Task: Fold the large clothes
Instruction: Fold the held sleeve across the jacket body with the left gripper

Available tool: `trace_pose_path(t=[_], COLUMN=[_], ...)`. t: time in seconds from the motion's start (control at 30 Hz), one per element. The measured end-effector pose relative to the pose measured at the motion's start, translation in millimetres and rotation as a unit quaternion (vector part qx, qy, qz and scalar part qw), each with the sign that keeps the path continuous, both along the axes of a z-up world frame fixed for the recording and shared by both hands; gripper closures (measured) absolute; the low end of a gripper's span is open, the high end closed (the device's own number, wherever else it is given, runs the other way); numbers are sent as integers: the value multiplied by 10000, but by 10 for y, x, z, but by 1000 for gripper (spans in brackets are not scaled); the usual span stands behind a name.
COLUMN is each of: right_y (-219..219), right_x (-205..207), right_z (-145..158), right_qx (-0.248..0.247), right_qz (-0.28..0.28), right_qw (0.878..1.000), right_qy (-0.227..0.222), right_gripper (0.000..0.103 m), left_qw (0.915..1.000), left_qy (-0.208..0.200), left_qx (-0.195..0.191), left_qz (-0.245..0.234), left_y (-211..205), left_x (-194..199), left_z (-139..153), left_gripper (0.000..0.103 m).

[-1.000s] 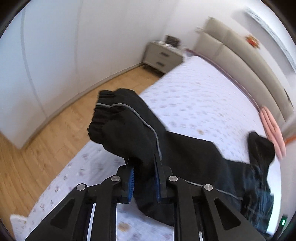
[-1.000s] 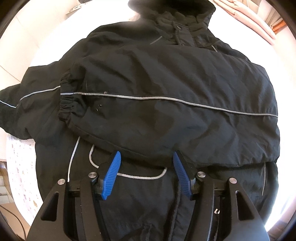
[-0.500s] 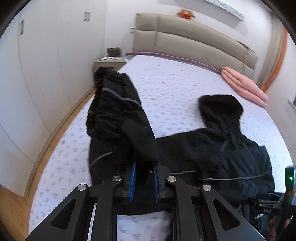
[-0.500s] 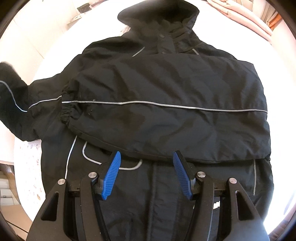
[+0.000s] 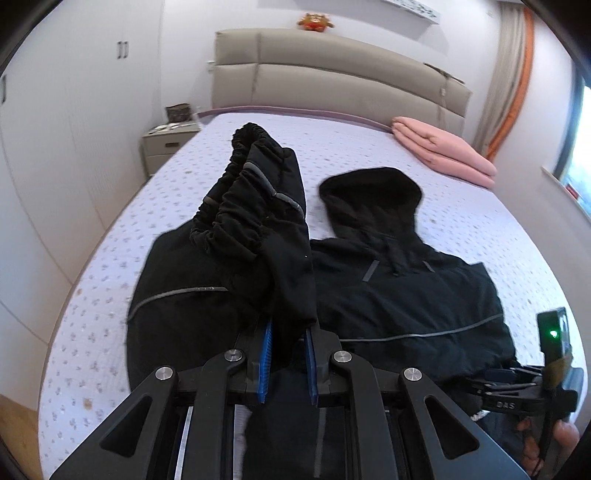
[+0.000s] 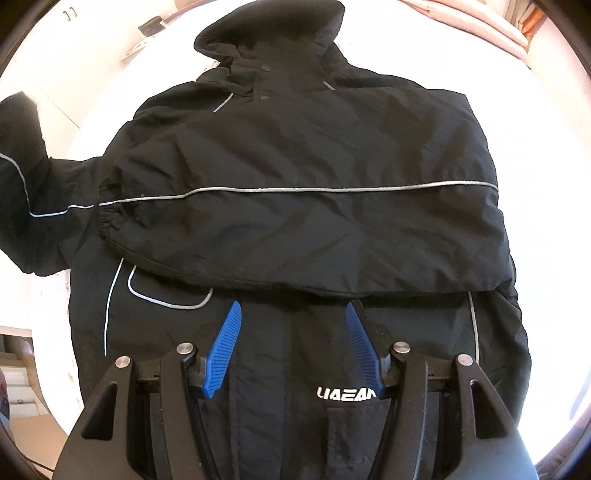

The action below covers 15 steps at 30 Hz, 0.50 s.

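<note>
Black padded jacket with grey reflective piping (image 6: 295, 155) spread front-up at foot edge of lilac-sheeted bed (image 5: 369, 147), one sleeve folded across chest, left gripper (image 5: 288, 354) clamped on raised other sleeve (image 5: 266, 221), right gripper (image 6: 293, 343) jaws apart above hem, folded pink blanket (image 5: 443, 151) at headboard corner.

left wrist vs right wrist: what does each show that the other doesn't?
Left wrist only: the left claw shut on the lifted sleeve, the beige headboard, the nightstand, the toy on the headboard.

Right wrist only: the open right claw over the jacket's lower front, the white logo, the other sleeve folded across the chest.

Both: the black jacket, its hood, the pink blanket, the bed.
</note>
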State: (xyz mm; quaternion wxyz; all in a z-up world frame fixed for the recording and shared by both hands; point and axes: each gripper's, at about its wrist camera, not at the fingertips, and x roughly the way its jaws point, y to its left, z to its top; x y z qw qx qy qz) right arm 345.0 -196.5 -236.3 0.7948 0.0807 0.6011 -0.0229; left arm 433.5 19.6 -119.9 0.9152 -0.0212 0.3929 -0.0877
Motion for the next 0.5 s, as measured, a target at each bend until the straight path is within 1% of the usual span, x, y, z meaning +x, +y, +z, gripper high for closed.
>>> trace_pose_path(t=[0.13, 0.23, 0.37, 0.4, 0.47, 0.5], right_y=[-77, -148, -285, -309, -364, -394], right_x=[-6, -12, -31, -41, -51, -53], right_z=[9, 10, -26, -36, -74, -88], right_qx=[0, 5, 1, 8, 35, 42], right_qz=[8, -37, -115, -128, -161, -175], right_qw=[10000, 10000, 9999, 9999, 9999, 9998], right_qy=[-26, -62, -51, -42, -18, -5], right_gripper=[41, 41, 41, 41, 41, 41], left_qw=[9992, 9969, 9923, 9906, 9883, 9878], left_qy=[21, 144, 316, 417, 607, 671], left_qx=[87, 106, 187, 221, 301, 280], left_qz=[-398, -768, -1187, -1284, -1364, -1379], left_y=[-401, -759, -1197, -1317, -1460, -1472], left_x=[-48, -65, -83, -76, -51, -38], left_z=[-42, -160, -393, -490, -660, -725], left_gripper=[88, 88, 88, 88, 83, 81])
